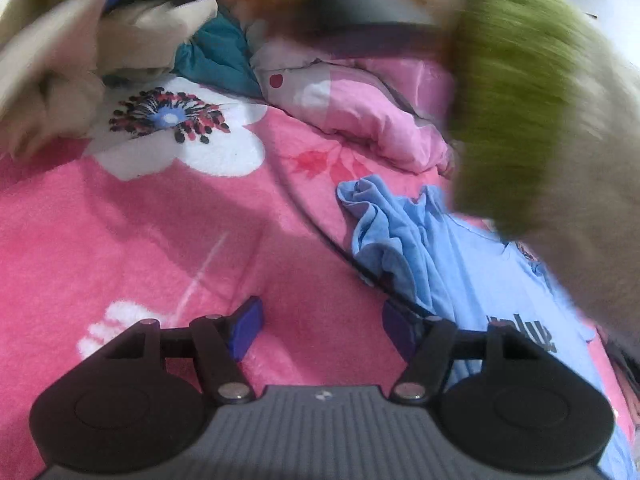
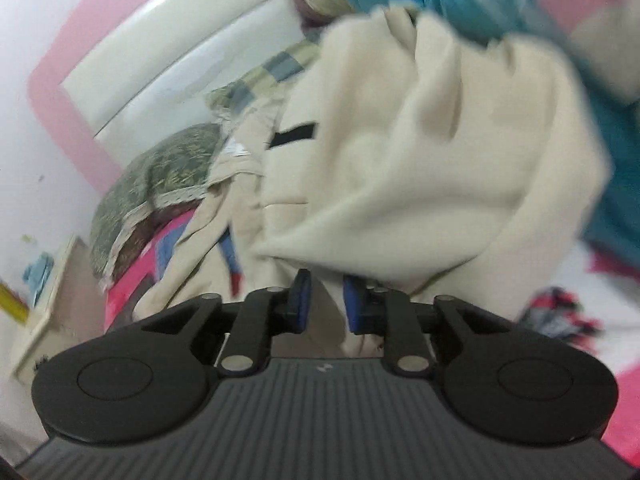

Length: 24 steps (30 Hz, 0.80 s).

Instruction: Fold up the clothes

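Bed with pink floral blanket as the work surface; no desk here.

Left gripper: jaws spread wide, nothing between the blue pads, hovering over bare blanket near the bed's middle. Light blue shirt crumpled just right of it, printed lettering partly showing, not folded. Thin dark cable lying across the blanket, touching the shirt's left edge.

Right gripper: jaws narrowed to a small gap with cream garment bunched right at the pads; probably pinching a fold of it, but motion blur hides the contact, so grip cannot be confirmed. Garment lifted and hanging in loose folds, teal cloth behind it. Same cream cloth visible toward the bed's far left corner in the left view, among a heap.

Green-and-cream blurred fabric sweeping through the right side of the left view.

Risks: weak single-point pinch letting the cream garment slip; swinging cloth snagging the cable or dragging the blue shirt; heap tangling with the lifted piece.
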Each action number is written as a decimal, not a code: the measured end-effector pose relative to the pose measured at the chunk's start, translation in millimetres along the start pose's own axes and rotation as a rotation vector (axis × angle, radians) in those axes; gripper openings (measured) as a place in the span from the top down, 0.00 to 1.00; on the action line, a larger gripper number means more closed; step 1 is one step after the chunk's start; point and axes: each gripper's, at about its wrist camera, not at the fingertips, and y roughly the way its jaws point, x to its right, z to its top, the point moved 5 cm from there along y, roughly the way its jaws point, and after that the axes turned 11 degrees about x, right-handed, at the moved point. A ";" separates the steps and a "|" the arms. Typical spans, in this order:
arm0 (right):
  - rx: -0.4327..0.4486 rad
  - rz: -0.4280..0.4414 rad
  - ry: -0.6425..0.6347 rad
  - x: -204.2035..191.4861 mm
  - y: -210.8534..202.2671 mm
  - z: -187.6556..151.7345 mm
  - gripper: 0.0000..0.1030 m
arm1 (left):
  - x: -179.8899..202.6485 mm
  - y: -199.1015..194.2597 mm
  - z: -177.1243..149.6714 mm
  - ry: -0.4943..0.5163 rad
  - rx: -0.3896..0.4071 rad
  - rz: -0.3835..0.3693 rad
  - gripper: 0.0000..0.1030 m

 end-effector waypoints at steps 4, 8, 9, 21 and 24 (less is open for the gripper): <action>0.088 -0.127 -0.025 5.7 -124.4 0.8 0.73 | -1.3 0.0 1.7 -0.029 0.010 -0.012 0.33; 0.176 -0.253 -0.049 11.3 -250.1 1.7 0.69 | -2.8 -1.2 9.2 -0.090 0.030 -0.049 0.33; 0.198 -0.285 -0.055 12.6 -281.6 2.0 0.69 | -1.8 1.3 12.8 -0.106 0.033 -0.057 0.33; -0.047 -0.314 0.045 82.8 -167.7 -90.1 0.70 | 17.4 51.8 13.9 -0.009 0.026 0.000 0.35; -0.138 -0.358 0.049 99.3 -121.2 -105.7 0.70 | 18.8 48.6 9.1 0.032 0.031 -0.013 0.35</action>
